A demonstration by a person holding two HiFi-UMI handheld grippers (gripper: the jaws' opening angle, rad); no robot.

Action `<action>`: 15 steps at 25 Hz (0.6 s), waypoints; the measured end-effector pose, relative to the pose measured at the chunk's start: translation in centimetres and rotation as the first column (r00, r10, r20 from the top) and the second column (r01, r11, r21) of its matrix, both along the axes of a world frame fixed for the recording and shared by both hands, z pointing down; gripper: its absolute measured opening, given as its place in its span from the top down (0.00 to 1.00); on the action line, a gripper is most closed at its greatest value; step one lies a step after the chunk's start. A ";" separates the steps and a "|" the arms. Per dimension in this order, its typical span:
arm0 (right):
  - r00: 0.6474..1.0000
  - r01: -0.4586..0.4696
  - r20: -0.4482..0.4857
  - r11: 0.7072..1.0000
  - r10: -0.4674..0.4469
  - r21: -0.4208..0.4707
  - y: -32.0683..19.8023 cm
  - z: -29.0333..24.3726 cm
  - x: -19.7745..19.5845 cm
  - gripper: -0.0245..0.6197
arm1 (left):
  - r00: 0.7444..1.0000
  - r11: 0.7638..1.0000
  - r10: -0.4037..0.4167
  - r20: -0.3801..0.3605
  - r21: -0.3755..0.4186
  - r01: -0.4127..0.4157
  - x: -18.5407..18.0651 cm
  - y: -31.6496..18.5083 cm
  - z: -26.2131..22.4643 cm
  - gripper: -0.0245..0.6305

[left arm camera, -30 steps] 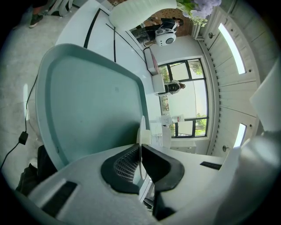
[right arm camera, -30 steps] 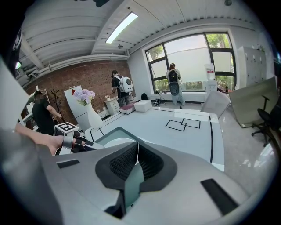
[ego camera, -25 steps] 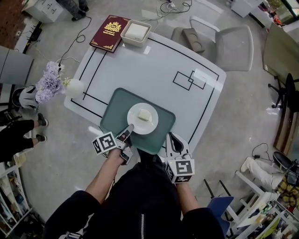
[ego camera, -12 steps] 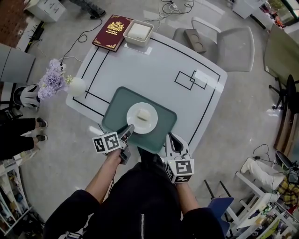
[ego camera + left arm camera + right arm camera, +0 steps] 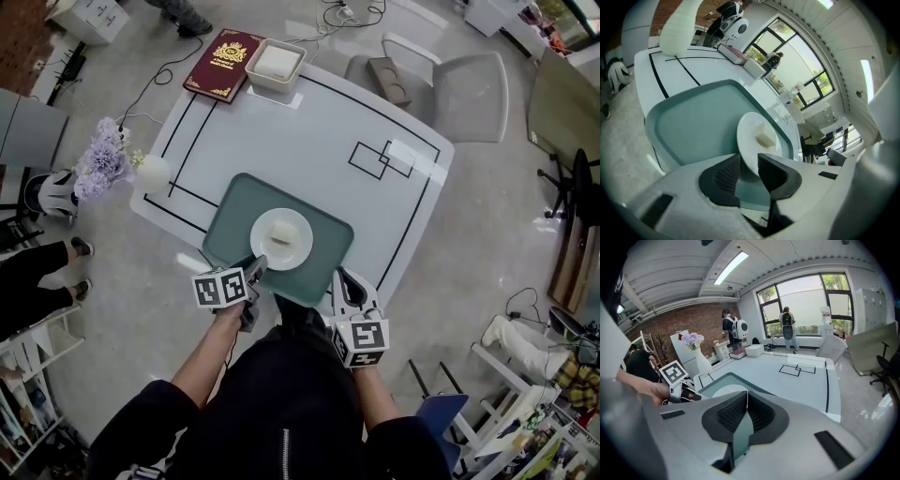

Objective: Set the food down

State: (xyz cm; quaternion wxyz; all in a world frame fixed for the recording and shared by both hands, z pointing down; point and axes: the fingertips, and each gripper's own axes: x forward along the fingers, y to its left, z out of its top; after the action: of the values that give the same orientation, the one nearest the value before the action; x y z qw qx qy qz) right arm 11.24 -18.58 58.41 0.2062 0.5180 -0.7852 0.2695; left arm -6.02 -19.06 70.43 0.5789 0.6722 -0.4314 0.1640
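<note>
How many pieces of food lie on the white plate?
1. A pale block lies near the middle of the white plate, over the green tray; the left gripper's jaws hold its near rim. None seems hidden.

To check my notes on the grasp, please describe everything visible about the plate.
The plate is round, white and glossy, likely ceramic, and shallow. It is over the teal tray; resting or lifted, I cannot tell. One pale block of food lies near its middle. The left gripper is shut on its near rim.
</note>
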 end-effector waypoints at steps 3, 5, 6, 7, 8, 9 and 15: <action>1.000 0.001 0.002 1.000 -0.001 -0.001 -0.2 0.0 -0.1 0.95 | 0.997 0.999 0.040 0.068 0.003 -0.041 -0.3 0.2 0.3 0.81; 1.000 0.001 0.003 1.000 -0.001 -0.004 -0.2 0.0 -0.2 0.95 | 0.992 0.998 0.067 0.109 0.012 -0.068 -0.5 0.3 0.4 0.81; 1.000 0.001 0.003 1.000 -0.001 -0.005 -0.3 0.0 -0.2 0.95 | 0.987 0.996 0.084 0.135 0.016 -0.087 -0.7 0.3 0.5 0.81; 1.000 0.003 0.003 1.000 -0.003 -0.007 -0.3 0.0 -0.2 0.95 | 0.981 0.994 0.103 0.163 0.018 -0.108 -0.8 0.4 0.6 0.81; 1.000 0.004 0.003 1.000 -0.004 -0.008 -0.4 0.0 -0.3 0.95 | 0.975 0.992 0.120 0.187 0.020 -0.126 -1.0 0.3 0.7 0.81; 1.000 0.006 0.004 1.000 -0.006 -0.008 -0.5 0.1 -0.4 0.95 | 0.970 0.990 0.132 0.206 0.025 -0.140 -1.1 0.3 0.7 0.81; 1.000 0.027 0.015 1.000 -0.027 -0.007 -1.0 0.1 -1.6 0.95 | 0.956 0.982 0.142 0.255 0.088 -0.169 -2.0 -0.5 -0.2 0.81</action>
State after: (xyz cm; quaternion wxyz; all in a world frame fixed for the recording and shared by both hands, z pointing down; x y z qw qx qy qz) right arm 9.67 -19.61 58.54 0.2056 0.5046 -0.7927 0.2732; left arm -8.00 -19.58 70.28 0.4685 0.7089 -0.4541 0.2681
